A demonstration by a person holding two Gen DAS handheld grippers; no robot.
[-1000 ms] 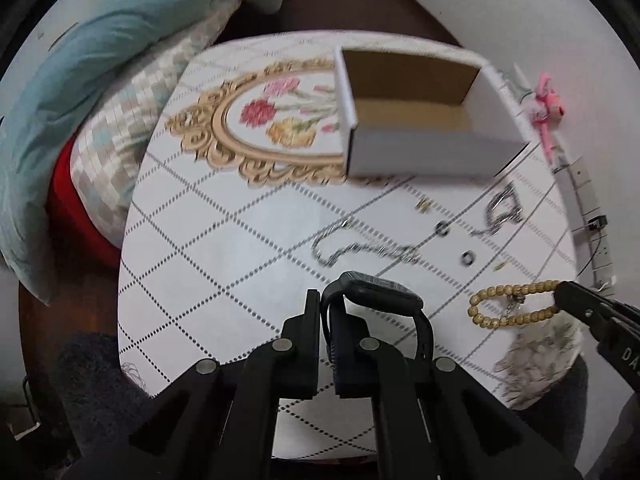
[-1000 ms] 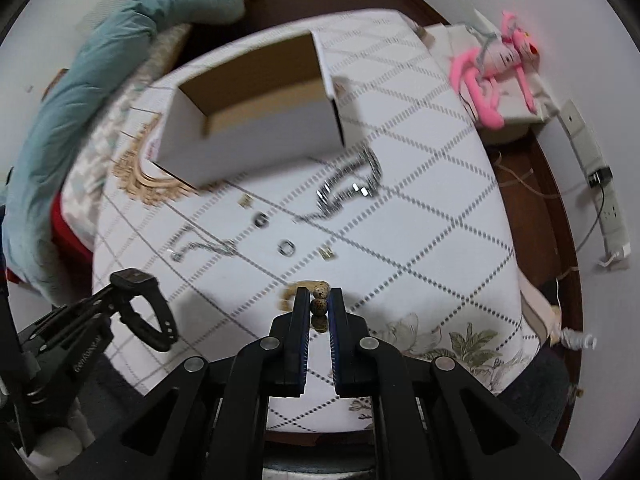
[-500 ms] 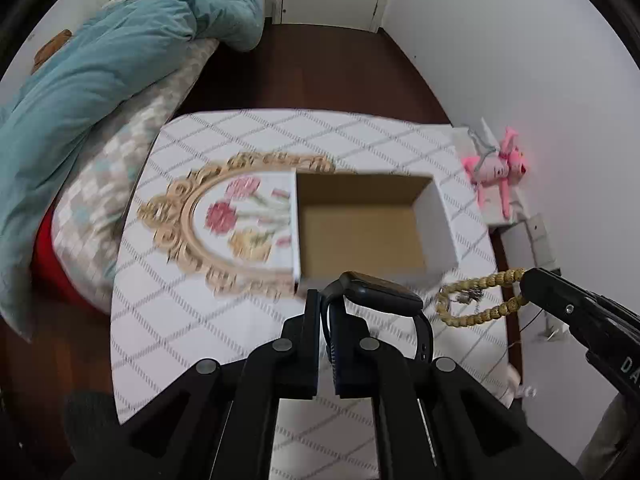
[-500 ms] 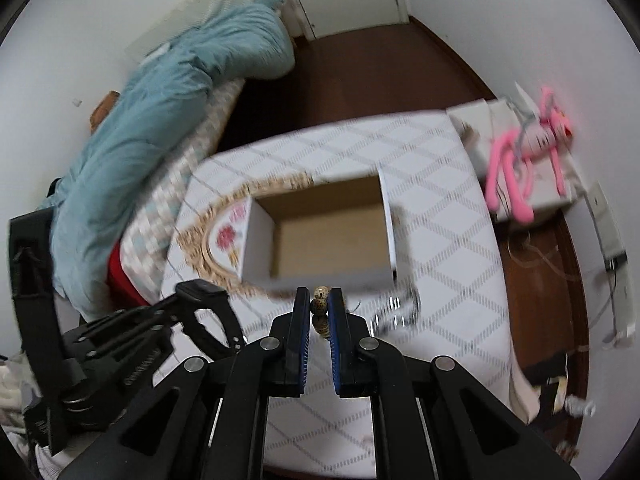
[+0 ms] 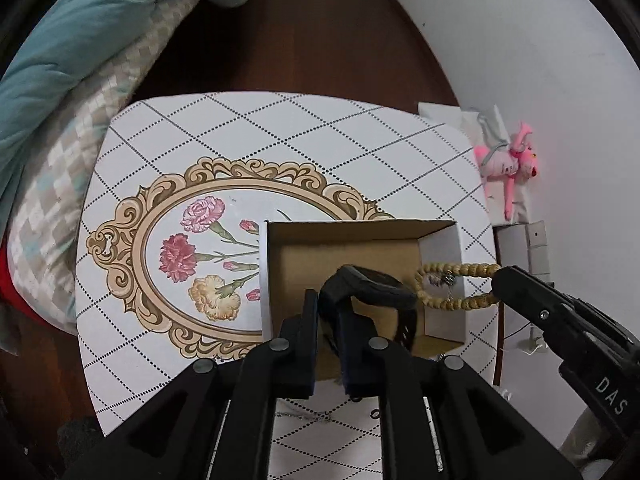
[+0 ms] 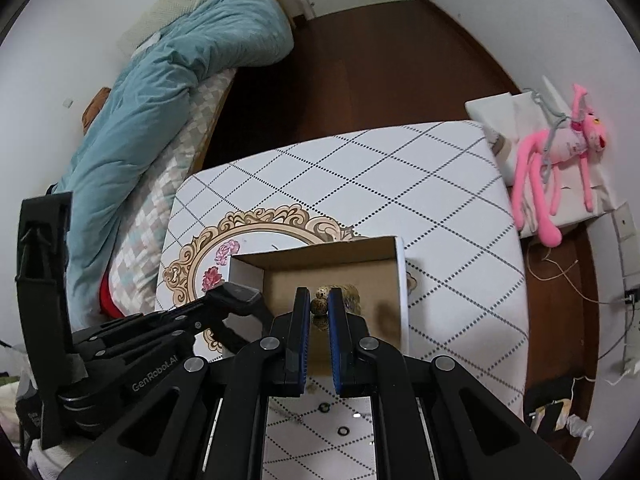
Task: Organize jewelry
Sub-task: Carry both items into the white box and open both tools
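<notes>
box (image 5: 360,248) top open | walls ring it | table (image 5: 280,140) beyond bare

A teal duvet (image 6: 188,80) lay bunched over a checked bedsheet (image 5: 76,152) on the bed to the left of the tabletop (image 5: 280,132), whose white cover bore a dotted diamond grid and an ornate oval floral frame (image 5: 168,248). A pink plush toy (image 6: 560,160) rested on a white box by the wall, with dark wooden floor (image 6: 380,72) beyond.
</notes>
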